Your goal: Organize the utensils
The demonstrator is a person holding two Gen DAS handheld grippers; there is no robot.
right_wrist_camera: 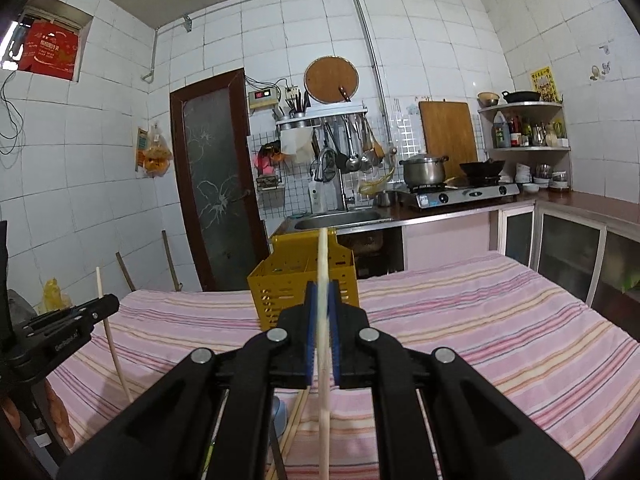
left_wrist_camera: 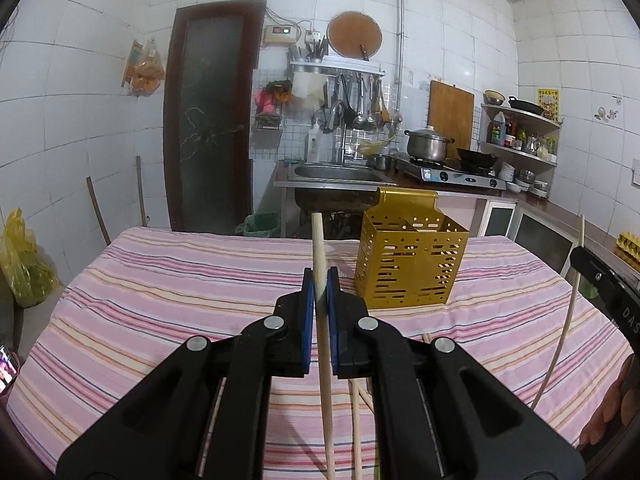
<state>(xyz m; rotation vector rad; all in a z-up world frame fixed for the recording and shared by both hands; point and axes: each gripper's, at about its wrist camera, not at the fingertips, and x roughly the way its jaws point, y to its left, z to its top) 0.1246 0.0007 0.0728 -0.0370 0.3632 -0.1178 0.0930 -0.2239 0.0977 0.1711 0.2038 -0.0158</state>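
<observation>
**Both grippers pinching chopsticks**

The left gripper (left_wrist_camera: 320, 276) is clamped on a wooden chopstick (left_wrist_camera: 319, 240); the right gripper (right_wrist_camera: 322, 292) pinches another chopstick (right_wrist_camera: 323, 256), somewhat blurred; the yellow utensil holder (left_wrist_camera: 410, 264) stands ahead on the striped tablecloth (left_wrist_camera: 160, 280); more chopsticks (left_wrist_camera: 356, 420) lie beneath, seemingly loose.

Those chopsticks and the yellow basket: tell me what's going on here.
A person is sorting utensils at a table with a striped cloth, a handheld gripper in each hand. The left gripper is shut on one wooden chopstick, and the right gripper is shut on another chopstick. Both are held up short of the perforated yellow holder. More chopsticks lie on the cloth.
</observation>
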